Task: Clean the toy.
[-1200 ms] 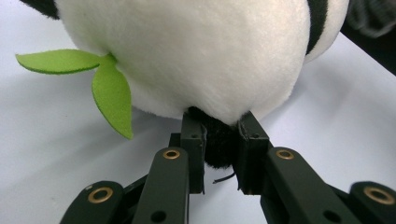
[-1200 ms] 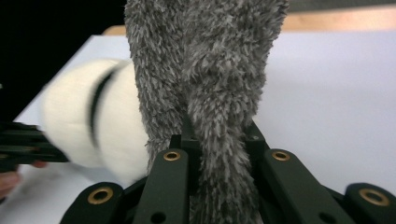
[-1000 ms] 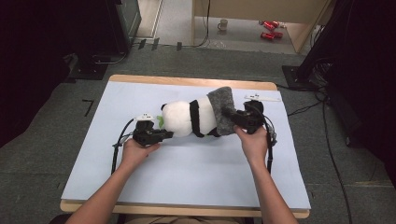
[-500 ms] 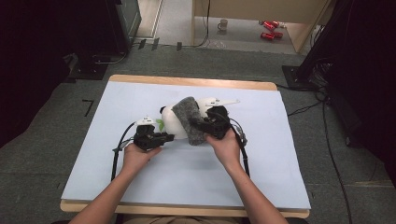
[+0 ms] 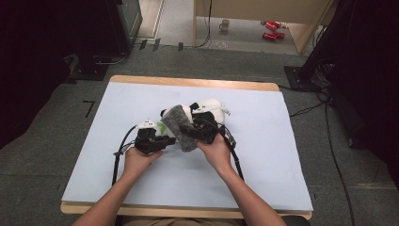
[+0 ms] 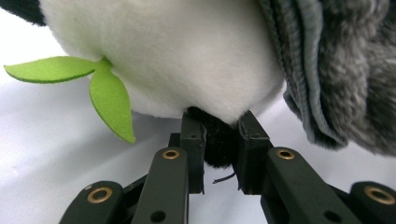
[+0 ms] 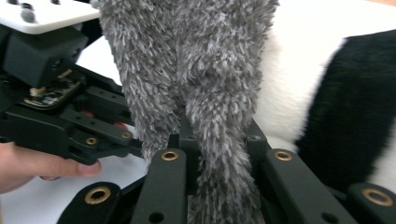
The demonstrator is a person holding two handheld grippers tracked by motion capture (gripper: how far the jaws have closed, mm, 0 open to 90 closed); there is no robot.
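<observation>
Centrally, pale blue mat (image 5: 117, 108) on wooden table (image 5: 188, 83), grey carpet floor (image 5: 56, 136)

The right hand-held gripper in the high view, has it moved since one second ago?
Yes. The right hand-held gripper, shut on the grey fuzzy cloth, has moved left, away from the table's right edge.

A pale blue sheet (image 5: 282, 155) covers the wooden surface (image 5: 188, 82), whose light edge shows at the far and near sides; grey carpet floor (image 5: 70, 122) surrounds it; black equipment (image 5: 56, 33) stands at the far left, dark gear (image 5: 362, 70) at the right; beyond, a wooden furniture frame (image 5: 301, 33) stands over a mug (image 5: 226, 24) and red cans (image 5: 272, 29); cables (image 5: 329, 136) trail across the carpet.
</observation>
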